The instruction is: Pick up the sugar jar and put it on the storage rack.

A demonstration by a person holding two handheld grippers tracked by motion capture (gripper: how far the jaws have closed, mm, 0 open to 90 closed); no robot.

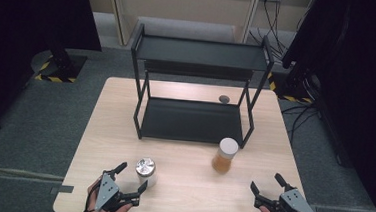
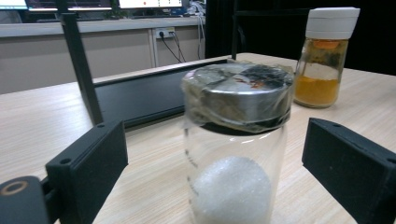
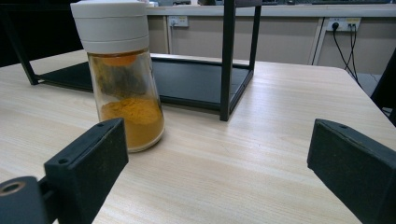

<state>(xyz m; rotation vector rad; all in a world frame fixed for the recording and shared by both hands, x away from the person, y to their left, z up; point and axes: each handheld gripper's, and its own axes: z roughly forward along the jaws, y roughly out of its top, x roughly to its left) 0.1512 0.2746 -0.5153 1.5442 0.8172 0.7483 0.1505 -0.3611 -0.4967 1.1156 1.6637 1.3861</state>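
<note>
While left tongs gape, jar between, untouched.

Light wood-grain surface bearing a black two-tier metal rack, a small dark round item, possibly a cap, lying near the rack's right rear leg; grey carpeted floor around; wall sockets with black cables beyond.
</note>
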